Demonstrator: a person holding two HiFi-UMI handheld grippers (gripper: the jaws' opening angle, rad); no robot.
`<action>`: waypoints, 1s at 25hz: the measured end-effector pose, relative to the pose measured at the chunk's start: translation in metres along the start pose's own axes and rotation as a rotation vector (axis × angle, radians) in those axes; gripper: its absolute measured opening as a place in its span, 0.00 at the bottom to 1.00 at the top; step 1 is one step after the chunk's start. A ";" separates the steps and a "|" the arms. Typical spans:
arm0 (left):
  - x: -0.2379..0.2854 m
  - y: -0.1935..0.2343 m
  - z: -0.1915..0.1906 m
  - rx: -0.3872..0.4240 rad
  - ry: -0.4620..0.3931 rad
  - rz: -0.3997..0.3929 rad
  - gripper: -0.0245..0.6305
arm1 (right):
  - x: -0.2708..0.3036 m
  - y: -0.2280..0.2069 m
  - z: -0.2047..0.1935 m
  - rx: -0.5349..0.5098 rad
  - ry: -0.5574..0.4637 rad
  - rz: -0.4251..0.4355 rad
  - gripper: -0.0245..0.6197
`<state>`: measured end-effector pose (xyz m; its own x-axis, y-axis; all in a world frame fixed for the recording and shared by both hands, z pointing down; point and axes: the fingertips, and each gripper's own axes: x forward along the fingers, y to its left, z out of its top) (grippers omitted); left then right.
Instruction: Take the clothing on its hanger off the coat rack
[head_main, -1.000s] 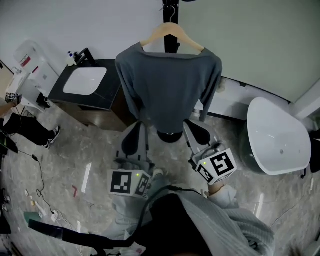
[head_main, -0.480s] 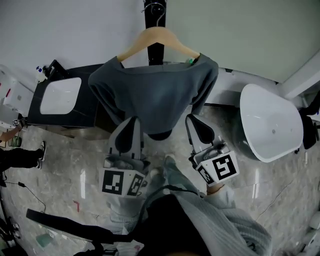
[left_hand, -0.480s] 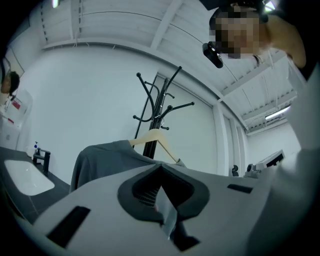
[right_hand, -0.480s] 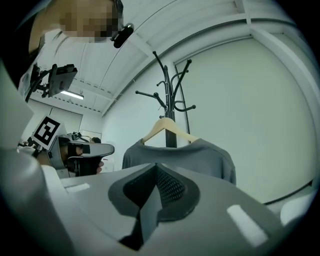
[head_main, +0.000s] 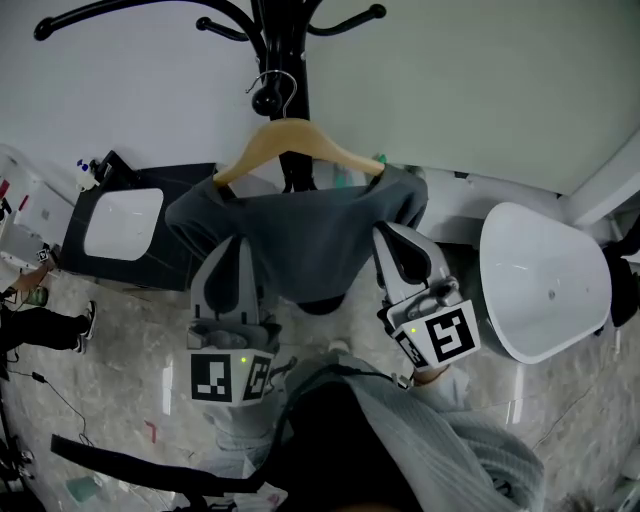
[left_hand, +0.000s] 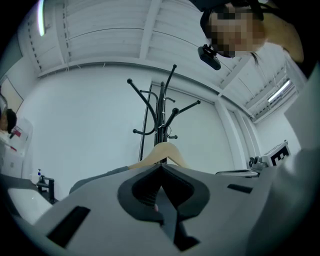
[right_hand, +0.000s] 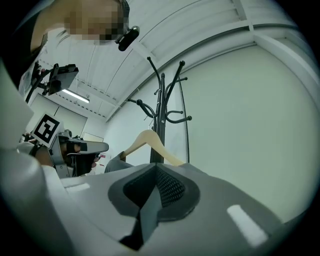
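A grey sweater (head_main: 300, 225) hangs on a wooden hanger (head_main: 295, 140), whose metal hook (head_main: 278, 85) is caught on the black coat rack (head_main: 275, 35). My left gripper (head_main: 240, 247) points up at the sweater's left sleeve, jaws shut and empty. My right gripper (head_main: 388, 233) is shut and empty too, at the right sleeve just below the shoulder. Whether either touches the cloth I cannot tell. In the left gripper view the hanger (left_hand: 163, 150) and rack (left_hand: 161, 112) rise just past the shut tips (left_hand: 161, 165). The right gripper view shows the hanger (right_hand: 148, 139) above its shut tips (right_hand: 156, 166).
A black cabinet with a white sink (head_main: 125, 222) stands left of the rack. A white tub (head_main: 545, 280) sits at the right. A person's legs (head_main: 45, 325) and cables lie at the far left on the marble floor.
Both grippers have risen towards the sweater's shoulders, staying shut. The view has tilted up, so the rack's top arms and the hanger's hook now show.
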<state>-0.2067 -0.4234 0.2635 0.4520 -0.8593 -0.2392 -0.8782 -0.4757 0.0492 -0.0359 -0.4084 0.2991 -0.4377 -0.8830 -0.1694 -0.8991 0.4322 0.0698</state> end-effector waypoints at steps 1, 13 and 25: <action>0.003 0.002 0.001 0.012 0.001 0.007 0.04 | 0.003 -0.003 0.001 0.000 -0.002 0.001 0.04; 0.039 0.026 0.019 0.185 0.008 0.040 0.04 | 0.039 -0.028 0.019 -0.097 -0.034 -0.077 0.04; 0.066 0.030 0.007 0.599 0.188 0.066 0.31 | 0.071 -0.029 0.033 -0.270 0.033 -0.013 0.24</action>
<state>-0.2042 -0.4932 0.2419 0.3661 -0.9274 -0.0765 -0.8155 -0.2801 -0.5064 -0.0409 -0.4774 0.2523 -0.4219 -0.8957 -0.1405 -0.8733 0.3599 0.3285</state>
